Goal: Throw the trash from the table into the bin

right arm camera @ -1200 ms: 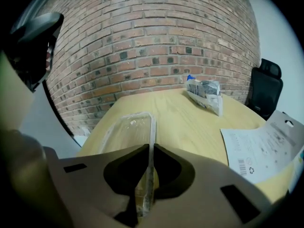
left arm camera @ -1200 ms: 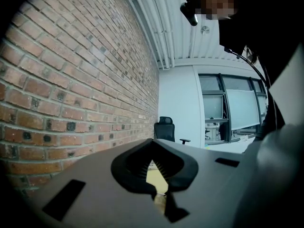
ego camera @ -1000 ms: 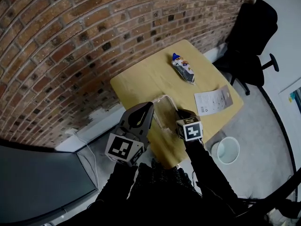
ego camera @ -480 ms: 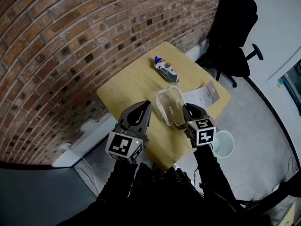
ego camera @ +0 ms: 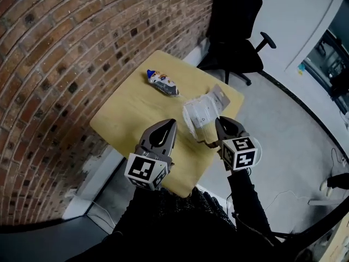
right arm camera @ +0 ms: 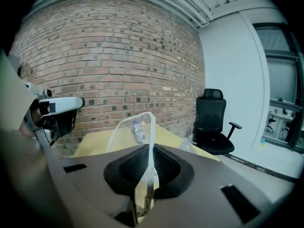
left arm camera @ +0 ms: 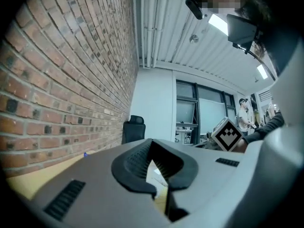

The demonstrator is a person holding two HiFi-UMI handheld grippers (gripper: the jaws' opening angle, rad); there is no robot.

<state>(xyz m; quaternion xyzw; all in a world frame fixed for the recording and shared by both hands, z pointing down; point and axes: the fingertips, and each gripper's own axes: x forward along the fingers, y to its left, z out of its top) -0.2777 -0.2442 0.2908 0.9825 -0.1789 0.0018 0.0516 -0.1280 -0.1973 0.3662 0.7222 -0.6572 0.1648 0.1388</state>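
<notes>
One item is in transit: the right tool point(ego camera: 219, 123) grips a clear plastic container point(ego camera: 197, 114), held off the desk point(ego camera: 125, 119) near its edge. The left tool point(ego camera: 169, 125) is closed and empty. A snack wrapper point(ego camera: 162, 83) and a paper sheet point(ego camera: 219, 96) lie on the desk, not yet binned.

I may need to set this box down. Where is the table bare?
The table is bare from the wrapper down to the near edge, along the brick-wall side. The left claw hangs over the near part. The far right is crowded: the paper lies there, and the right claw holds the box close by.
</notes>
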